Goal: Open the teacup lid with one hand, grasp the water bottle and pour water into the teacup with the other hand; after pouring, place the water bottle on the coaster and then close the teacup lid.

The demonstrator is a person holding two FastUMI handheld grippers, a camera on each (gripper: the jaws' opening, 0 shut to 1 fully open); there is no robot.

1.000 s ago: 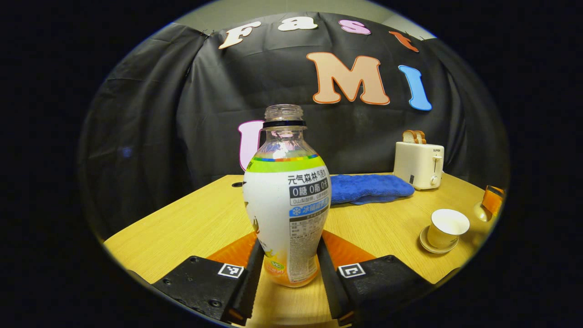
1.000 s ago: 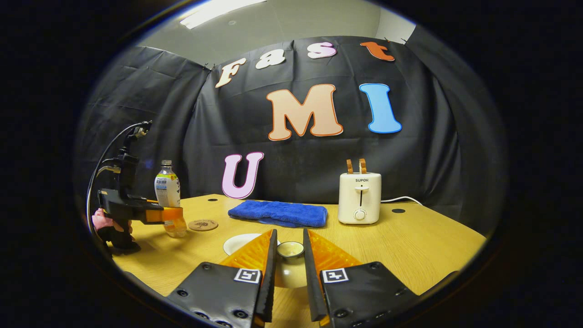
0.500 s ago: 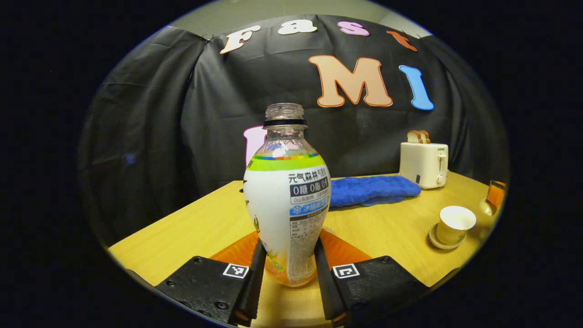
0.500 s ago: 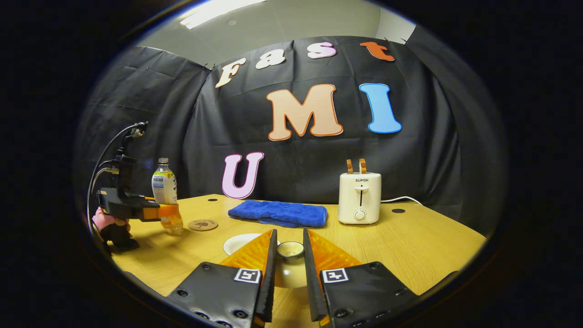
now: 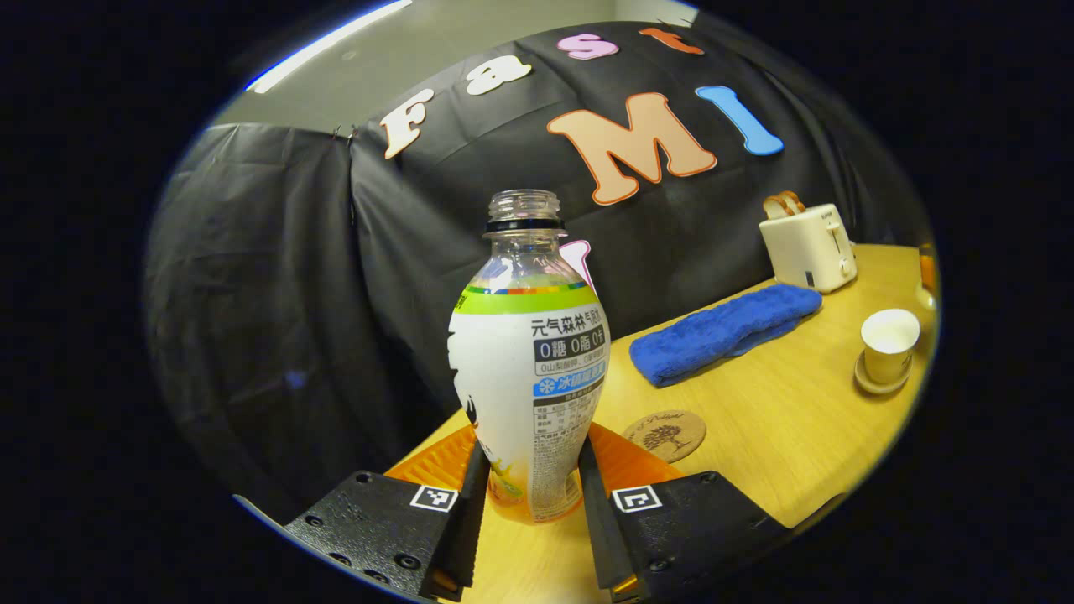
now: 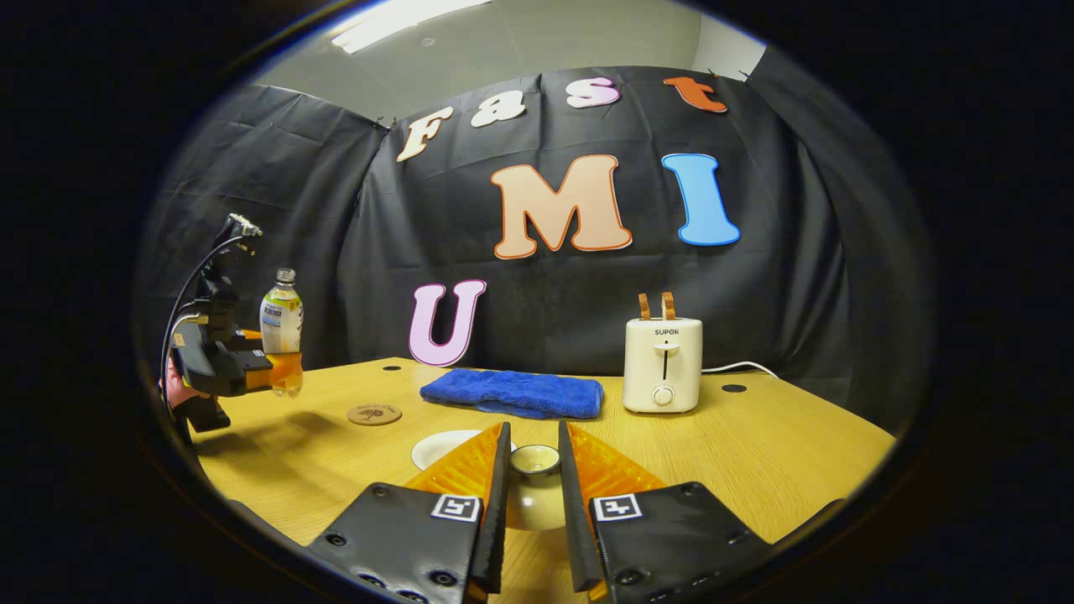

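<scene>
- Two fingers of the left gripper (image 5: 527,503) press on the lower sides of a clear plastic water bottle with a white, green-banded label (image 5: 529,369); the uncapped bottle stands upright between them, clear of the tabletop.
- In the right gripper view that bottle (image 6: 281,327) hangs above the light wooden table (image 6: 755,445) at its left end, with a hand (image 6: 172,390) under the left gripper (image 6: 273,373).
- The right gripper (image 6: 534,495) is closed down narrowly on a pale ceramic teacup lid with a round knob (image 6: 535,459), both fingers against it.
- A round brown cork coaster (image 5: 664,434) lies on the table just beyond the bottle.
- The open white teacup on its saucer (image 5: 888,352) sits far right in the left gripper view, well apart from the bottle.
- A folded blue towel (image 6: 513,393) lies farther back, beside a cream toaster holding bread slices (image 6: 663,362).
</scene>
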